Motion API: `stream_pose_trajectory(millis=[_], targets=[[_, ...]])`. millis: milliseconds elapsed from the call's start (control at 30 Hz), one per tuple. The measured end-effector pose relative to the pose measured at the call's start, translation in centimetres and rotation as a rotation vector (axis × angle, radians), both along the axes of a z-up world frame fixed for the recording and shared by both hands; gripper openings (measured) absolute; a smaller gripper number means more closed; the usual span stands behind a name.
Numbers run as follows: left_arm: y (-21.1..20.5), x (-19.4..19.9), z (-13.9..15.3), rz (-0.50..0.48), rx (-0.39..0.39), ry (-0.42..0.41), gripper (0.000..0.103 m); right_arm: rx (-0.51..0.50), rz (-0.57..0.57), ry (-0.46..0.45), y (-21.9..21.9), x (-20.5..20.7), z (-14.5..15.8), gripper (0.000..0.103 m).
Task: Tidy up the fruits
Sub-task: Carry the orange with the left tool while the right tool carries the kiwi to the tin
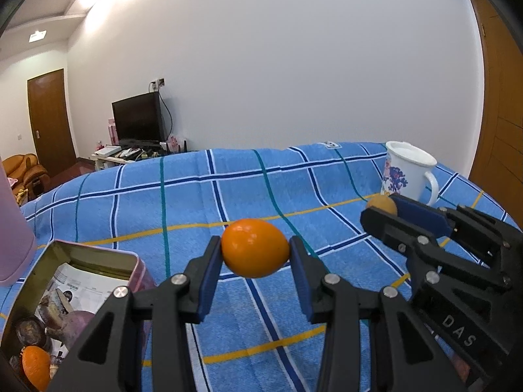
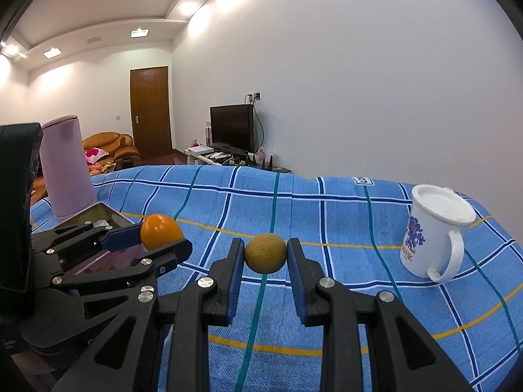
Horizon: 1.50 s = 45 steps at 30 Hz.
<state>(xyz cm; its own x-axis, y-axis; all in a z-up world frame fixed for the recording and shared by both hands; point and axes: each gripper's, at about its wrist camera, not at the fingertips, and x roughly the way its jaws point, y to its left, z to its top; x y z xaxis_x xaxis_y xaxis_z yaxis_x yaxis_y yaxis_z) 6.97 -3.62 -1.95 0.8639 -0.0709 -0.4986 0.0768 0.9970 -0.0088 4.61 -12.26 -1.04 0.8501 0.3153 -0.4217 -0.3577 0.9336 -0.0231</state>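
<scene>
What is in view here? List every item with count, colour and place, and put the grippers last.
orange fruit: one, bright orange, held above the cloth by the left gripper
round fruit: one, dull yellow-brown, held by the right gripper
tin box: one, pink outside, open, on the cloth at left; holds papers, dark items and another orange piece
mug: one, white with blue flower print, on the cloth at right
tall container: one, pale purple, behind the tin box
cloth: one, blue plaid with white, teal and yellow lines
television: one, black, by the far wall
door: one, brown, far left
sofa: one, orange-brown, near the door
left gripper: black, blue pads, shut on the orange fruit
right gripper: black, blue pads, shut on the round fruit
</scene>
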Motion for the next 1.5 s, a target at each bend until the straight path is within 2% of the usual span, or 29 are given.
stream_pose_trajectory(millis=[767,1500], targets=[[0.4,-1.6,0.5,0.025,-0.002,-0.06,0.043,0.014,0.024,-0.054,0.3,-1.8,0.1,0.029],[1.2,-3.8,0.2,0.029,0.027,-0.014,0.043,-0.004,0.054,-0.049,1.5,-2.3,0.1,0.029]])
